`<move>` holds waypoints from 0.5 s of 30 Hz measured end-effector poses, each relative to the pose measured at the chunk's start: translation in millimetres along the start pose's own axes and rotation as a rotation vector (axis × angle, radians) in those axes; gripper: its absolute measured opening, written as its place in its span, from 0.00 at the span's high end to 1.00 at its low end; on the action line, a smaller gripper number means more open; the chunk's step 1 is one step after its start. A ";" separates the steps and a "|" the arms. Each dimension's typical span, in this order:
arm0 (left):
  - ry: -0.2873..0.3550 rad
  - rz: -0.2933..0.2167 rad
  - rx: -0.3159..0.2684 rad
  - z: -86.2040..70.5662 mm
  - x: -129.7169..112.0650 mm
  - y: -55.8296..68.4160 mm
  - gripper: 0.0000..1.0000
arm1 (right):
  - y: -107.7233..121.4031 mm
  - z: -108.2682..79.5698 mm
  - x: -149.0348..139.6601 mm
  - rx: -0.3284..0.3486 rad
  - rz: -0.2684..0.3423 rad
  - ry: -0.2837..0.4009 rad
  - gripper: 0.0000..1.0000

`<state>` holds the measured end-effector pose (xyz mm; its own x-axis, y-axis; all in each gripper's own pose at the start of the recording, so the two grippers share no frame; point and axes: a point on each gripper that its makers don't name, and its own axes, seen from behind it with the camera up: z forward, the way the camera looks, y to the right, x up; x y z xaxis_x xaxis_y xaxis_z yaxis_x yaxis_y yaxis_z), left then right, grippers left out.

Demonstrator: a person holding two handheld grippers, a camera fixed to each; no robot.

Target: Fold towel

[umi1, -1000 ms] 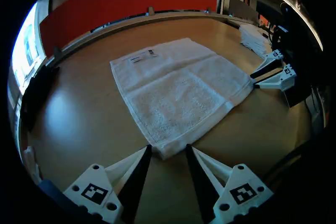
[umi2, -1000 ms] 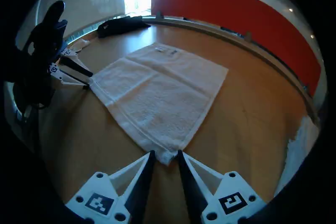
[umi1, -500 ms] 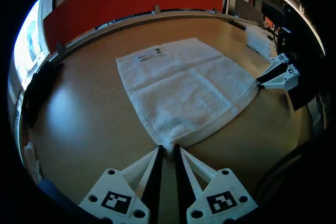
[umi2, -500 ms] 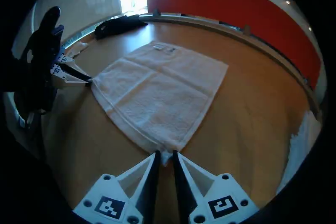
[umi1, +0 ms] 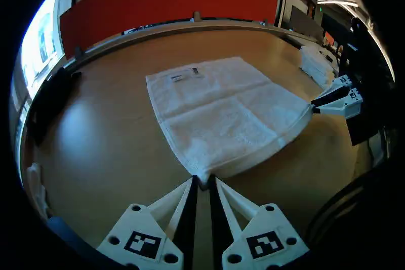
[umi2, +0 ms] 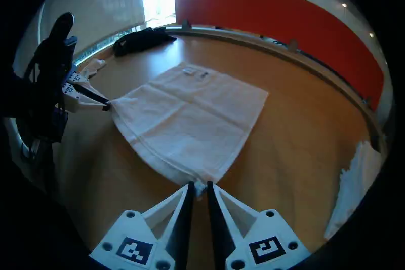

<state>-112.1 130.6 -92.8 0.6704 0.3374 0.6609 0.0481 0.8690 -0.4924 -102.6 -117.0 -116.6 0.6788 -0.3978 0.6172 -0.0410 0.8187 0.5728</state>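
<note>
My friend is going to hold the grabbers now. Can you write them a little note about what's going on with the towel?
Left gripper: shut on one near corner of the towel.
Right gripper: shut on the other near corner.
Towel: spread on the wooden table, its label by the far edge.
Done: both near corners are pinched.
Left to do: probably lift them, carry them over to the far edge, lay them down, let go.

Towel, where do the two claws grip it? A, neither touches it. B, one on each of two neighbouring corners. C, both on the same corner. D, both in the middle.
B: the left claw pinches one corner of the towel, the right claw the next corner along the same edge.
</note>
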 end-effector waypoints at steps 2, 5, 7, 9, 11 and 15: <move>0.007 -0.009 -0.001 -5.5 5.6 1.4 0.84 | 0.8 -6.3 7.0 -0.002 0.011 0.016 0.81; 0.014 -0.024 -0.001 -15.2 14.6 3.5 0.84 | 1.7 -16.9 17.9 -0.004 0.024 0.039 0.81; 0.015 -0.033 -0.001 -21.9 19.6 4.6 0.84 | 2.1 -24.4 25.2 -0.005 0.027 0.053 0.81; 0.015 -0.041 -0.002 -28.8 24.0 5.7 0.84 | 2.1 -31.9 32.0 -0.006 0.029 0.067 0.81; 0.015 -0.048 -0.002 -35.5 27.6 6.9 0.84 | 1.6 -39.0 38.0 -0.006 0.027 0.078 0.81; 0.012 -0.061 -0.002 -48.6 32.5 11.2 0.84 | -1.1 -52.9 47.7 -0.003 0.024 0.094 0.81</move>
<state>-53.8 133.7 -104.4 0.6750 0.2795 0.6828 0.0907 0.8870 -0.4527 -31.4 -115.0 -116.3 0.7435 -0.3377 0.5772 -0.0561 0.8286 0.5570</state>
